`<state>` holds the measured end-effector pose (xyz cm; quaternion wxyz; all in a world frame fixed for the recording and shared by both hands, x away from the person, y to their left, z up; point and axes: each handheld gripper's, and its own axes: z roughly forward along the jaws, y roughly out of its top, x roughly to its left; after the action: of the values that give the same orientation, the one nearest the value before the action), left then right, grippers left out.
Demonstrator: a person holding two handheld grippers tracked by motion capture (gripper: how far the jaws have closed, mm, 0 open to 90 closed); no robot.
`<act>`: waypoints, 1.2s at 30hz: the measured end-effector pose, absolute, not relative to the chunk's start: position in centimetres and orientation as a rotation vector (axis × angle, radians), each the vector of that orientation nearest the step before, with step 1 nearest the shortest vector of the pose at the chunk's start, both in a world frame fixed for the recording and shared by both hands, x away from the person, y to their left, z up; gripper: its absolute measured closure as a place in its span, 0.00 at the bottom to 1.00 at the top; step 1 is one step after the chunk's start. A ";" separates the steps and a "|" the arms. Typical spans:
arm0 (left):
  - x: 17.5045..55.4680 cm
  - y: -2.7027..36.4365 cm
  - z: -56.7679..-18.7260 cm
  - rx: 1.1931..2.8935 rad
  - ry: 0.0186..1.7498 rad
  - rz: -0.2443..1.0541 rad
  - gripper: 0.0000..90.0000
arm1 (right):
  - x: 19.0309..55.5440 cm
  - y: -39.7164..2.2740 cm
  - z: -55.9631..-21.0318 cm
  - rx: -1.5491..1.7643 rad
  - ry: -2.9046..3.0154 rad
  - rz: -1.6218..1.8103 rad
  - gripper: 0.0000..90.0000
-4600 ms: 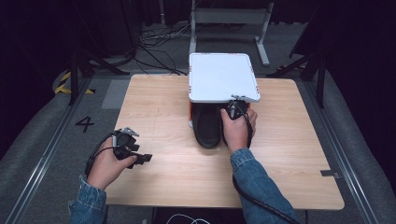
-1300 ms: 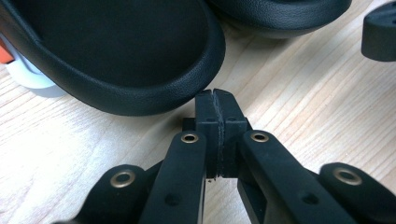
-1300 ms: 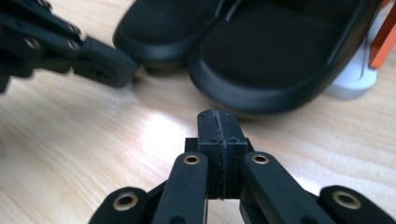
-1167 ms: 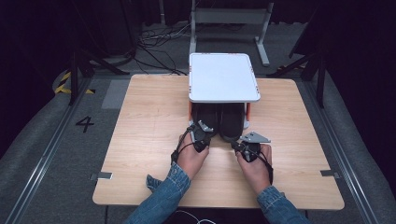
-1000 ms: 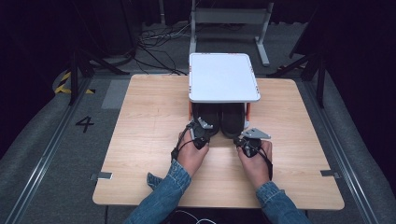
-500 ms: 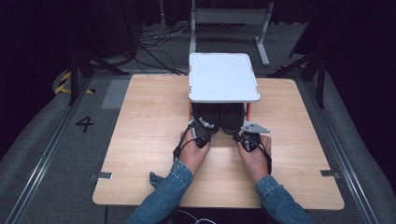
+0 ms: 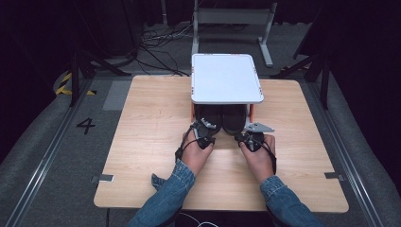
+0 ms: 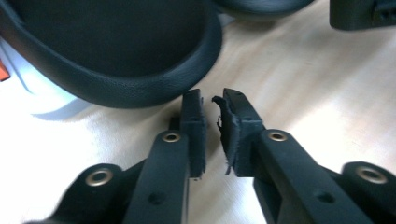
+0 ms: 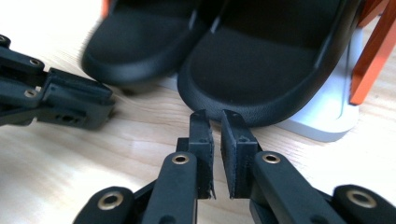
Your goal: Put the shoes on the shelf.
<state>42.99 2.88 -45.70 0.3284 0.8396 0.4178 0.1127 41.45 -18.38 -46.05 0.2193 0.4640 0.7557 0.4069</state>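
On the floor at the far left, a painted number "4" (image 7: 85,126) is the one piece of writing that can be read; the shoes show no brand or label.

The left gripper (image 7: 204,135) rests low over the wooden surface (image 7: 142,142), just in front of the left shoe (image 7: 210,116). Its jaws have just been opening and now stand slightly apart with a narrow gap and nothing between them; in the left gripper view the tips sit just beside the shoe's rounded toe (image 8: 116,51), perhaps touching its rim.

The two shoes stand side by side under a small white stand (image 7: 226,78) with orange legs, toes pointing toward the person. They are plain black, with matte uppers and a thick, finely pebbled rubber band running round the toe.

The right shoe (image 7: 233,118) lies just ahead of the right gripper (image 7: 248,138). Its jaws have also just been opening, only a slit, with nothing in the gap; in the right gripper view the tips sit right at the edge of that shoe's toe (image 9: 266,70), beside the stand's white base.
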 end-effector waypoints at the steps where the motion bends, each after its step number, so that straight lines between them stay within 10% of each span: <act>1: 42.5 3.2 -45.2 2.193 1.081 0.291 0.81 | 41.2 -18.6 -45.6 1.270 2.092 1.138 0.90; 14: 37.4 8.4 -39.9 2.174 0.944 0.309 0.30 | 38.8 -24.8 -40.5 1.092 2.182 1.289 0.47; 36: 34.8 22.1 -38.0 2.207 1.140 0.416 0.25 | 37.0 -36.1 -39.0 1.259 2.172 1.057 0.32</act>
<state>34.83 22.07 -37.96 0.3066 0.8341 0.4309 0.1571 36.97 -36.09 -38.96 0.2074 0.4522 0.7800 0.3796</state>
